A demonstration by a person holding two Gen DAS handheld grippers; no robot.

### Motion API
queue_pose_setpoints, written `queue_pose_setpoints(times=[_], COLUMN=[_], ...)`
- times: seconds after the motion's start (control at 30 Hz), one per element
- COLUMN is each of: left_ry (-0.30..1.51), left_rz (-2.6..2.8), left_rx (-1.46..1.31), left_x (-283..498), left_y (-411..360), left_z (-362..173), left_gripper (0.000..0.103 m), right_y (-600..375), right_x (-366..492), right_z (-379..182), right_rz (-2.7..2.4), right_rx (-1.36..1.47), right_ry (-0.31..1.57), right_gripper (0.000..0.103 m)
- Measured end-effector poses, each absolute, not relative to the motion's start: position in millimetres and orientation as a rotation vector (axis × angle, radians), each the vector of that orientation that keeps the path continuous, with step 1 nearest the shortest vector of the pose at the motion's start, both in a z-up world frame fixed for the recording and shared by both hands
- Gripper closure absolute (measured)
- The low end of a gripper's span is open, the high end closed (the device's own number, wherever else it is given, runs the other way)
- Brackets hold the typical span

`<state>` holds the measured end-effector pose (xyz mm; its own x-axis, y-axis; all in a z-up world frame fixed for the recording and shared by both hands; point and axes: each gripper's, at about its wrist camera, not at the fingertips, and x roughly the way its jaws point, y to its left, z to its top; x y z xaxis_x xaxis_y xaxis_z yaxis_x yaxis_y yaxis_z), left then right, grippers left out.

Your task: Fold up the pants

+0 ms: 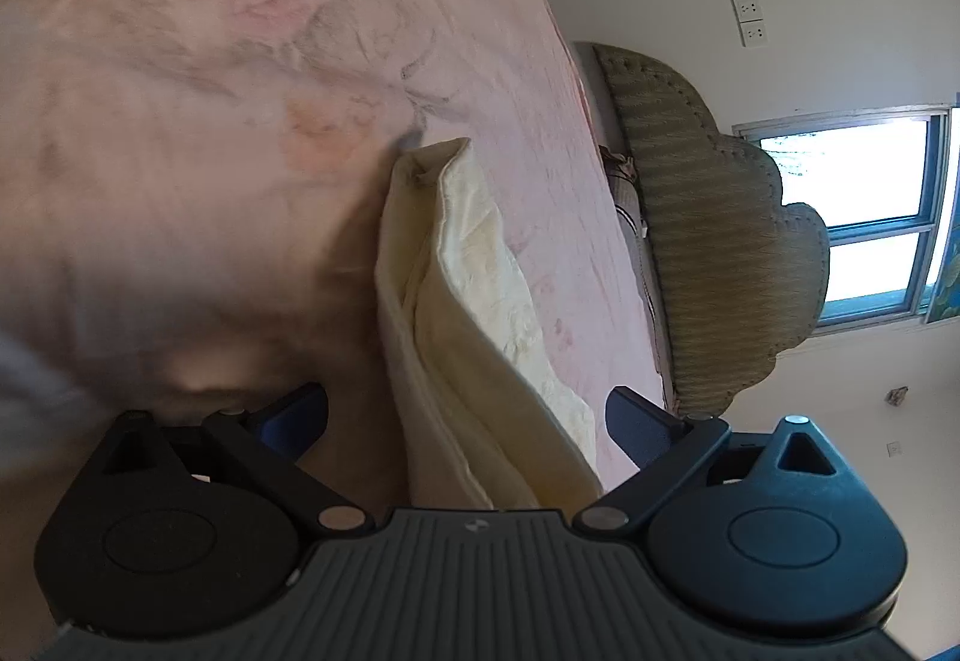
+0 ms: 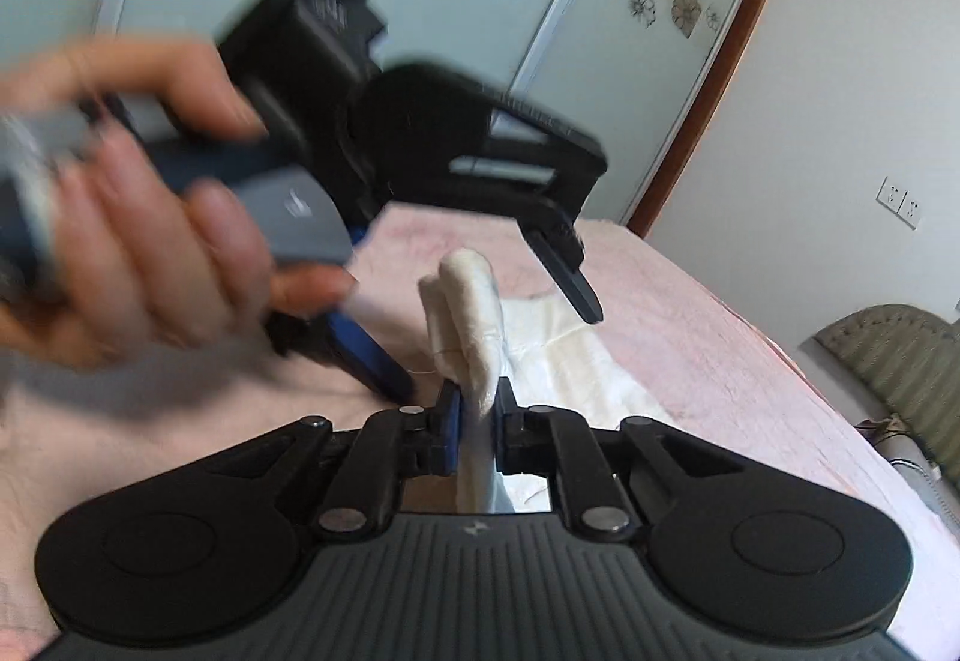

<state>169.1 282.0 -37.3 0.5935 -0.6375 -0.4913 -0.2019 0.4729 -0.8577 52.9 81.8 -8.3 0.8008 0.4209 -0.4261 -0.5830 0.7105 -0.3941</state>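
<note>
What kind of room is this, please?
Most likely a bedroom in a home. The cream pants lie on a pink bedspread, with a quilted headboard at its end, and a window and wall sockets behind.

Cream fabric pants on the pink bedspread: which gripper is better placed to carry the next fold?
Right. The right gripper is shut on a bunched edge of the cream fabric pants, while the left gripper stands wide open, with the cloth between its fingers but ungripped.
</note>
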Motion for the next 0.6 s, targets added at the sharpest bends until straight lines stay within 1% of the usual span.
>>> queue_pose_setpoints(times=[0.03,0.07,0.1,0.17,0.23,0.3,0.37,0.43,0.5,0.6], left_ry=[0.928,0.925,0.942,0.968,0.965,0.94,0.923,0.909,0.895,0.881], left_rz=[-0.317,-0.319,-0.309,-0.245,-0.219,-0.217,-0.201,-0.182,-0.166,-0.151], left_rx=[-1.057,-1.033,-1.013,-0.949,-0.881,-0.845,-0.798,-0.746,-0.71,-0.68], left_x=[173.4,176.6,180.2,184.7,184.7,182.5,183.2,183.1,180.8,173.8], left_y=[277.3,274.3,270.9,266.7,262.3,258.0,247.5,238.2,229.9,220.3], left_z=[-35.7,-35.0,-34.8,-33.9,-31.2,-27.6,-21.8,-15.8,-9.5,1.2], left_gripper=[0.016,0.04,0.048,0.077,0.088,0.088,0.089,0.089,0.089,0.09], right_y=[80.6,80.3,79.6,79.0,77.3,58.5,30.2,5.9,-2.6,8.8], right_x=[52.5,51.2,50.6,51.1,42.0,34.0,42.4,64.6,87.8,114.9], right_z=[-7.1,-6.7,-7.2,-8.0,-4.4,10.7,26.3,28.9,12.4,-30.1], right_rz=[0.572,0.579,0.587,0.625,0.672,0.747,0.775,0.71,0.617,0.538], right_rx=[-0.539,-0.531,-0.519,-0.528,-0.559,-0.502,-0.343,-0.188,-0.131,-0.209], right_ry=[0.316,0.32,0.332,0.372,0.385,0.383,0.404,0.435,0.522,0.707], right_gripper=[0.092,0.092,0.092,0.092,0.092,0.092,0.092,0.092,0.092,0.092])
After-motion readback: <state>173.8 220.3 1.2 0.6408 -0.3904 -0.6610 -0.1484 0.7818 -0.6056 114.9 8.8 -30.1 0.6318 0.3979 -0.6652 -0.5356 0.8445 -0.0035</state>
